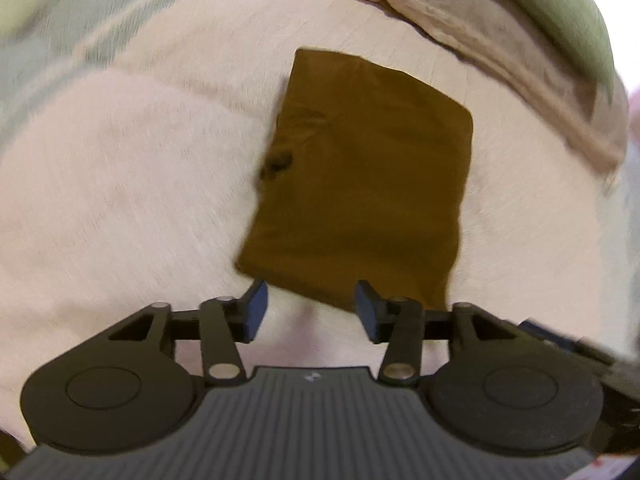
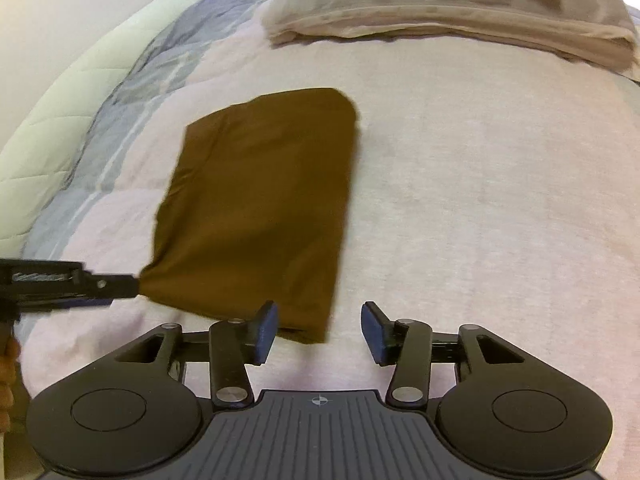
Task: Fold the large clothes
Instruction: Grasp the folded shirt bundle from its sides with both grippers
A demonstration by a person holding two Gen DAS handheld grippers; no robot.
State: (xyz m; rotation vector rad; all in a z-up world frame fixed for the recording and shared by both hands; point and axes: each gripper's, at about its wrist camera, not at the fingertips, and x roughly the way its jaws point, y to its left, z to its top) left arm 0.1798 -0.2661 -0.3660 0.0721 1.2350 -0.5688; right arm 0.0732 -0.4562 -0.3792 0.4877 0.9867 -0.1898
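Brown garment [image 1: 360, 176] lies folded into a compact rectangle, flat on the pale pink bedspread [image 1: 120, 200], near mid-bed. Left gripper [image 1: 311, 312] sits at the garment's near edge, jaws parted, blue pads clear of the fabric, nothing between them. Right gripper [image 2: 319, 332] likewise at the near edge toward the garment's right corner, jaws spread, left pad overlapping the cloth edge in view but not clamping it; nothing held. From the right wrist view, the left gripper shows at the garment's near left corner. Folded beige blanket [image 2: 440, 8] lies beyond the garment, well apart. Grey striped band and cream quilted cover [image 2: 60, 120] lie further left.
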